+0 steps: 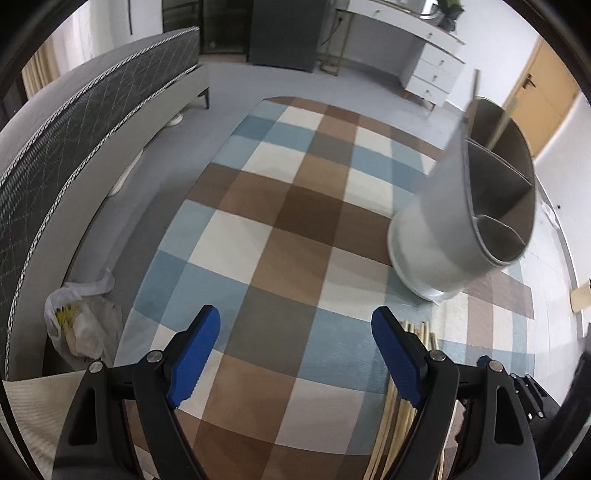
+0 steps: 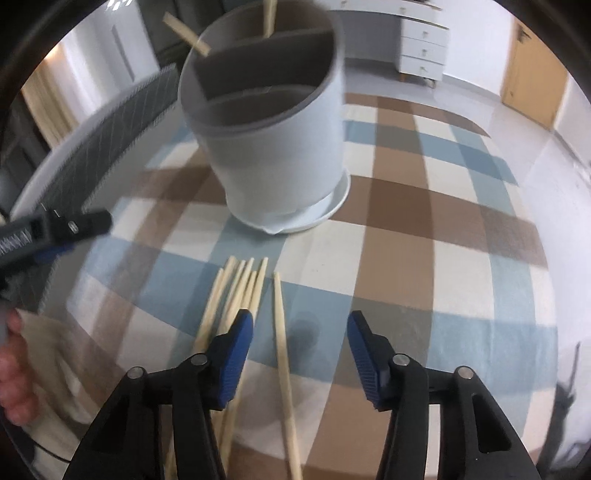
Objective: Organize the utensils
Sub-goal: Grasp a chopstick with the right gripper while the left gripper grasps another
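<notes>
We note a checked cloth (image 2: 424, 206) in brown, blue and cream; pale wood chopsticks (image 2: 236, 291); a white holder (image 2: 288, 162), grey inside; both tongs black with blue pads (image 2: 236, 354).

chopsticks (image 2: 240, 295) before holder (image 2: 273, 147), on tablecloth (image 2: 424, 258)

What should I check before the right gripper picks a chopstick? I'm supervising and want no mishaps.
1. Right gripper open and empty: ok.
2. Single chopstick lies apart from the bundle, between the fingers: ok.
3. Holder upright on its saucer: ok.
4. Holder compartments have room; two sticks already in the back one: ok.
5. Left gripper open, off to the side: ok.
6. Fingers low enough to grasp: cannot tell.
</notes>
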